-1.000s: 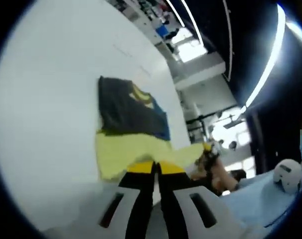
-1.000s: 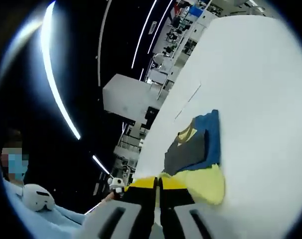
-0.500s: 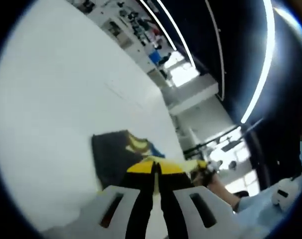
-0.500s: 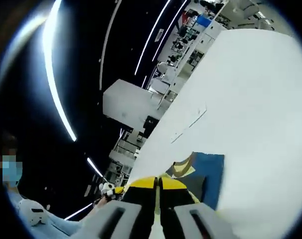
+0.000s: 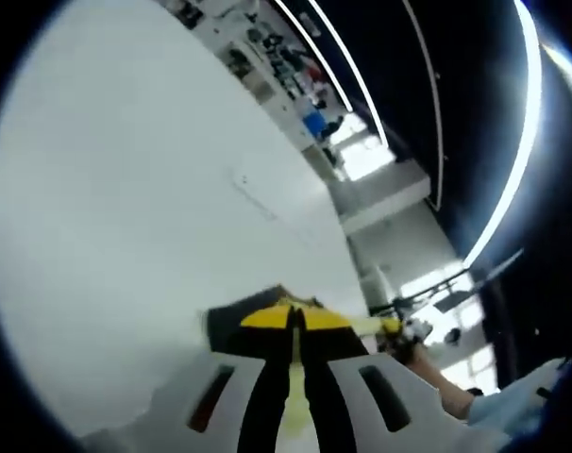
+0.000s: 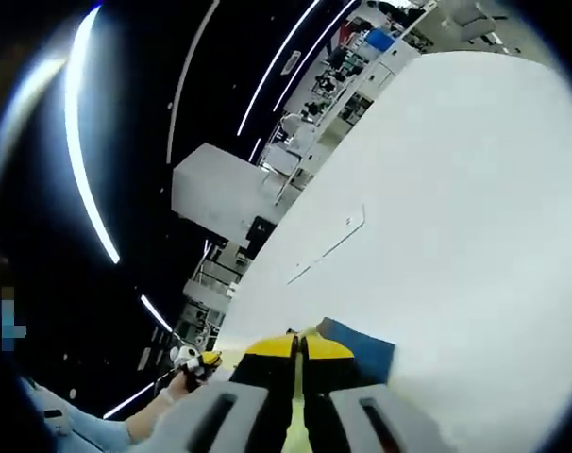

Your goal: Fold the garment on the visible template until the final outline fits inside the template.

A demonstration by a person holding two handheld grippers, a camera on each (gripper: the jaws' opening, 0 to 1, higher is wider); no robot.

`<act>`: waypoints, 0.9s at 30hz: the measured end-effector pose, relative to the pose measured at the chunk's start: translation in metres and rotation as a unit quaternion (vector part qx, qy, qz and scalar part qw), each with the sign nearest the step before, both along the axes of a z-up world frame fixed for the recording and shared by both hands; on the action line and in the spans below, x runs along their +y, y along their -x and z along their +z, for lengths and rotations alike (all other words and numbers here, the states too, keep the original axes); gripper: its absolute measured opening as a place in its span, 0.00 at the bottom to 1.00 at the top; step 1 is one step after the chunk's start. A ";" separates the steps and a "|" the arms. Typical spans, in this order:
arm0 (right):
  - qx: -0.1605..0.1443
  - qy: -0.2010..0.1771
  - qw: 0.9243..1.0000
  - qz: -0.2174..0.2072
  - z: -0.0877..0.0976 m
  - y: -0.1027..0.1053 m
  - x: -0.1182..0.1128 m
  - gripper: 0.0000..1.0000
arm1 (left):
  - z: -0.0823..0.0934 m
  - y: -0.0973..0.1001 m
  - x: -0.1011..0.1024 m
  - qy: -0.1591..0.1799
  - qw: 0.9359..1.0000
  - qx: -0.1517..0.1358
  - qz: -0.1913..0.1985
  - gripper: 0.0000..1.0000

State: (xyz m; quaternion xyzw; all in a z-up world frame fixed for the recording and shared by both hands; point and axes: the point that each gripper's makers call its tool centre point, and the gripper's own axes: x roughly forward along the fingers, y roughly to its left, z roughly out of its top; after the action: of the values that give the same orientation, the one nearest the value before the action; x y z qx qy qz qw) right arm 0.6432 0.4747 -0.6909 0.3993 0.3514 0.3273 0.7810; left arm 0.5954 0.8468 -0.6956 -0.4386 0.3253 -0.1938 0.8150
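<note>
The garment lies on the white table [image 5: 126, 208], and a dark corner of it [image 5: 231, 323] peeks out left of my left gripper [image 5: 295, 319]. That gripper's jaws are pressed together on a strip of the garment's yellow fabric. In the right gripper view a blue part of the garment [image 6: 363, 347] shows just right of my right gripper [image 6: 298, 343], which is shut on the same yellow edge. Most of the garment is hidden under the jaws. Faint template lines [image 6: 328, 245] mark the table further out, and they also appear in the left gripper view [image 5: 253, 193].
The right gripper's yellow tip [image 5: 395, 328] and a hand [image 5: 428, 363] come in at the right of the left gripper view. The left gripper [image 6: 197, 360] and a hand [image 6: 177, 392] sit at the left of the right gripper view. Shelves and ceiling lights lie beyond the table's far edge.
Both grippers have carried the yellow edge forward over the dark and blue part. A second ago much of the garment showed ahead of the jaws; now only small corners do.
</note>
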 end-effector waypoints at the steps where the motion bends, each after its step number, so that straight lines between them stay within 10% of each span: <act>1: 0.005 0.002 1.000 -0.002 -0.005 -0.002 -0.001 0.00 | -0.006 -0.003 -0.001 -0.003 1.000 0.001 -0.002 0.00; 13: 0.046 0.062 0.997 -0.006 -0.063 -0.007 -0.002 0.00 | -0.054 -0.001 0.002 -0.044 0.998 0.039 -0.010 0.00; 27: 0.043 0.092 0.995 0.001 -0.073 0.002 0.006 0.00 | -0.068 0.001 0.000 -0.069 0.996 0.051 -0.009 0.00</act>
State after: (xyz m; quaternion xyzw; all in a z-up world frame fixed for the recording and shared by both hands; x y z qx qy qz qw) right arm 0.6411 0.4809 -0.7640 0.3393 0.4140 0.2772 0.7979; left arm 0.5940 0.8472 -0.7636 -0.3875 0.3834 -0.1556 0.8238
